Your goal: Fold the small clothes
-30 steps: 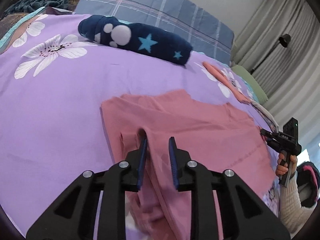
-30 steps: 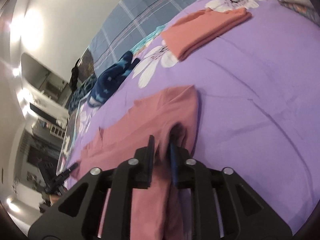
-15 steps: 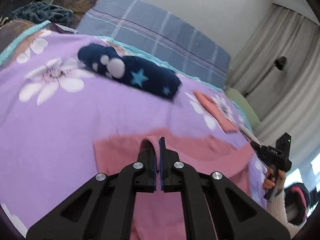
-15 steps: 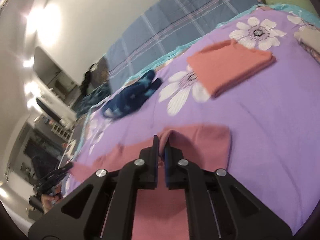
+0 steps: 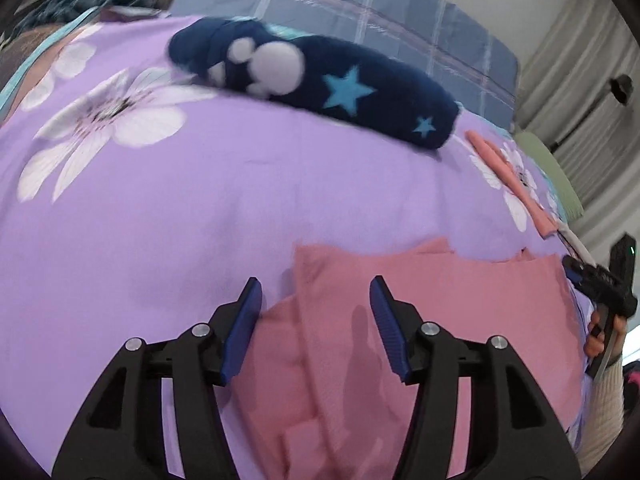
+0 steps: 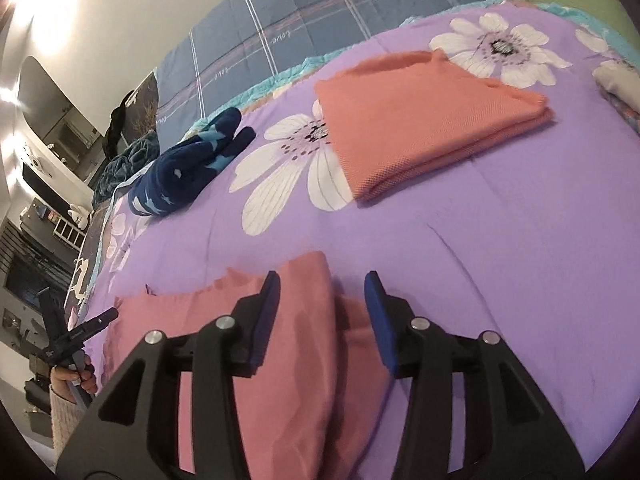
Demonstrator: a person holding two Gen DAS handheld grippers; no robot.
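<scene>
Both grippers, clamped on pinches of cloth half a second ago, now stand spread wide with nothing between their blue pads, and the fold they carried forward lies flat on the bed.

On the left, the left gripper [image 5: 316, 320] hovers just above the near left corner of the dusty-pink knit garment [image 5: 420, 320], its jaws released either side of that folded edge. The garment stretches across the purple floral bedspread [image 5: 160, 220] as one long band, with small flaps poking out along its far edge. Beyond it, nearer the headboard, lies a rolled navy fleece piece with white paw prints and blue stars [image 5: 320, 84].

Moving right, the right gripper [image 6: 322, 316] hangs over the other end of the same pink garment, equally unclenched, its left pad above the cloth and its right pad over the corner and bare bedspread. Past it sits a neatly folded salmon-orange woven garment [image 6: 424, 124] resting partly on a white printed flower, and at the far right edge a pale grey folded item [image 6: 616, 80] is only partly visible.

As I judge it, one lengthwise fold of the pink piece is done, and the salmon one looks finished. What remains is probably folding the long band across, end to end, into a compact stack, and the navy roll may still need attention, though I cannot tell whether it counts.
</scene>
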